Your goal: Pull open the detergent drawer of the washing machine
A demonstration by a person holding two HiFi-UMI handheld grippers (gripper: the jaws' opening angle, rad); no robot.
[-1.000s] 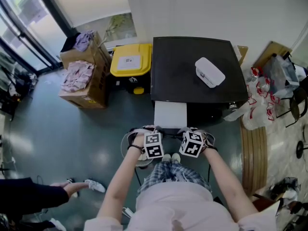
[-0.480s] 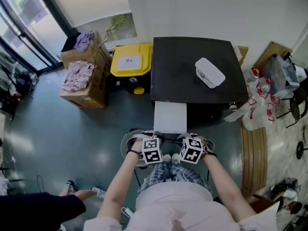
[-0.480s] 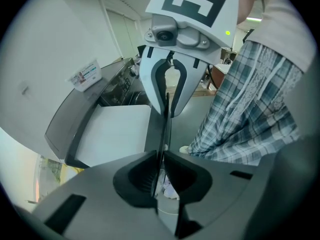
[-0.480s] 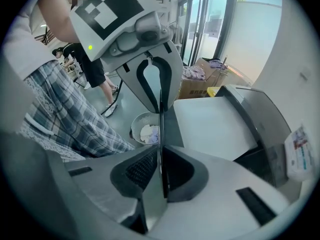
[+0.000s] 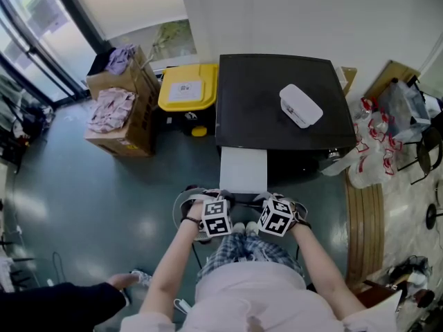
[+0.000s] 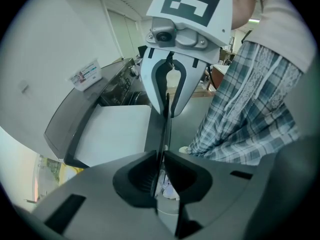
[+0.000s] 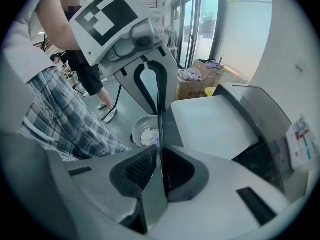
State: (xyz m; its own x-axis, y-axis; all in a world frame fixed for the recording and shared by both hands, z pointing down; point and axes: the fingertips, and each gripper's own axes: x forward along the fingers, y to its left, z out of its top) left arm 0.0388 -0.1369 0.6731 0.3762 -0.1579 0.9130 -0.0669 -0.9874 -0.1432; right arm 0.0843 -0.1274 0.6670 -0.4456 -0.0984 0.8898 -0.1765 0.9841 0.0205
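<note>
The black washing machine (image 5: 277, 102) stands against the wall, its white detergent drawer (image 5: 243, 171) pulled out toward me. The drawer's thin dark front panel (image 6: 164, 129) runs edge-on between both pairs of jaws. My left gripper (image 5: 223, 199) is shut on the panel's left part, and in its own view the pads (image 6: 150, 171) press the edge. My right gripper (image 5: 261, 199) is shut on the right part, and the panel (image 7: 161, 134) passes between its pads. Each gripper view shows the other gripper clamped opposite. The white drawer body (image 7: 210, 126) lies beyond.
A white box (image 5: 300, 104) lies on the machine top. A yellow-lidded bin (image 5: 187, 88) and cardboard boxes with clothes (image 5: 118, 113) stand to the left. A white wastebasket (image 7: 145, 131) sits on the floor below the grippers. Bags (image 5: 374, 144) crowd the right; a person's sleeve (image 5: 55, 306) is at lower left.
Both grippers and the drawer front have crept slightly toward me, showing a little more of the white drawer. The person at the lower left has shifted.
</note>
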